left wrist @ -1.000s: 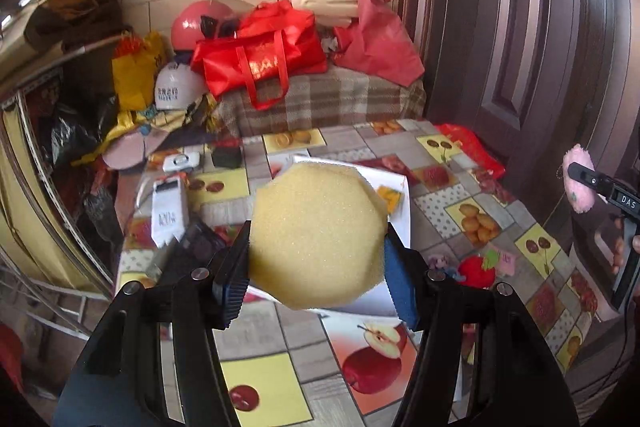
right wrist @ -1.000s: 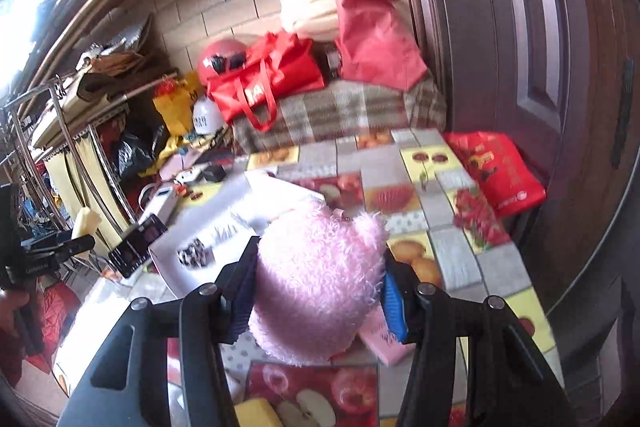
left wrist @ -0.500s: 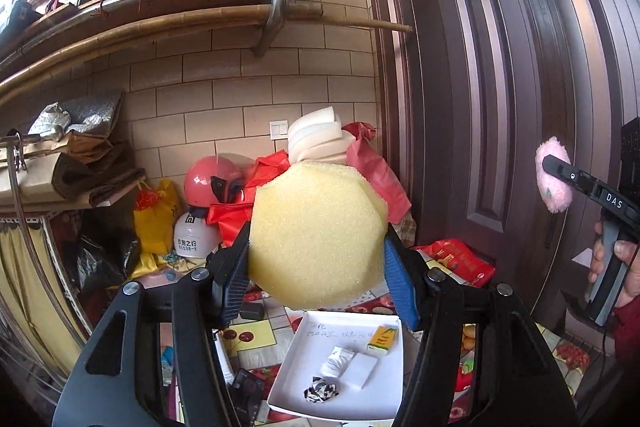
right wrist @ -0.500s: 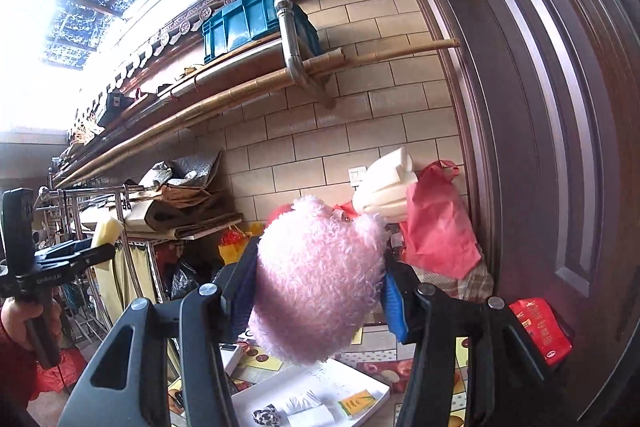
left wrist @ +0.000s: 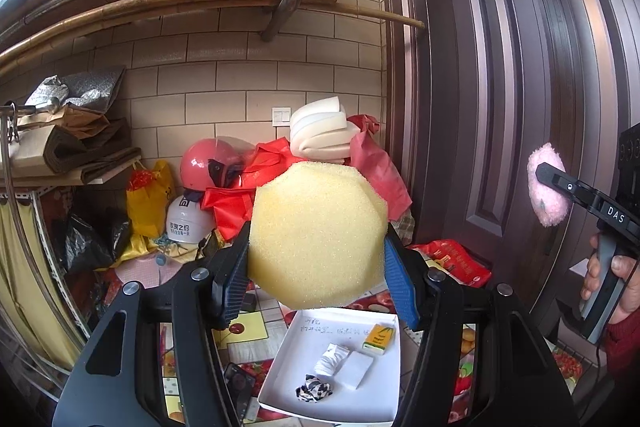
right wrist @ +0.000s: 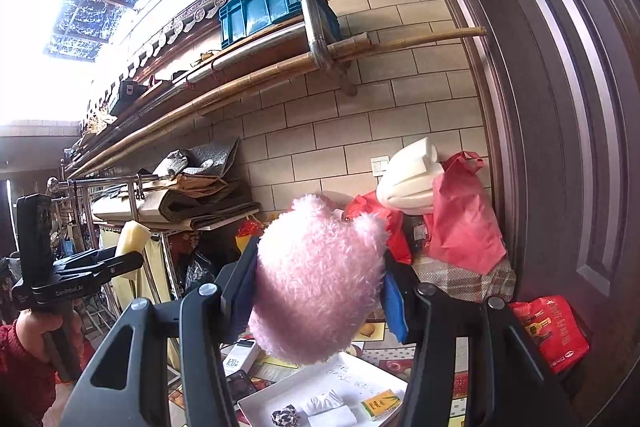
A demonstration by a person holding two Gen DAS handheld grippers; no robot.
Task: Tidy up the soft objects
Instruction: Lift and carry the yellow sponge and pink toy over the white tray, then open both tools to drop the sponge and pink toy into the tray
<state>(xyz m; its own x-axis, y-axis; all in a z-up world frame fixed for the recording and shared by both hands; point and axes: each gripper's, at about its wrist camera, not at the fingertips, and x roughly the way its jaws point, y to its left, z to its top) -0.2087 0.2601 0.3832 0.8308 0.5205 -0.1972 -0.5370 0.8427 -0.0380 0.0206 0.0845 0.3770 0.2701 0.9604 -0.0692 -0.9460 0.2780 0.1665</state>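
My left gripper [left wrist: 316,275] is shut on a yellow sponge [left wrist: 316,235], held high above the table, its blue pads pressing both sides. A pink fluffy toy [right wrist: 316,283] fills my right gripper [right wrist: 316,295], which is shut on it and points about level. In the left wrist view the right gripper [left wrist: 560,187] shows at the right edge with the pink toy [left wrist: 546,195], held by a hand [left wrist: 616,287]. Below both lies a white tray [left wrist: 288,383] with a yellow packet [left wrist: 379,337], a white pad [left wrist: 358,369], a white cloth [left wrist: 332,359] and a black-and-white scrunchie [left wrist: 314,389].
A dark wooden door [left wrist: 500,107] stands close on the right. Red bags [left wrist: 256,183], a pink helmet [left wrist: 208,165] and white foam [left wrist: 320,131] pile against the brick wall. A shelf rack [left wrist: 48,163] is at the left. A red packet [right wrist: 552,335] lies by the door.
Both grippers rose and tilted upward with their loads. The table with its patterned cloth dropped out of the middle of view; wall, shelves and roof came in. Both grips stayed the same.
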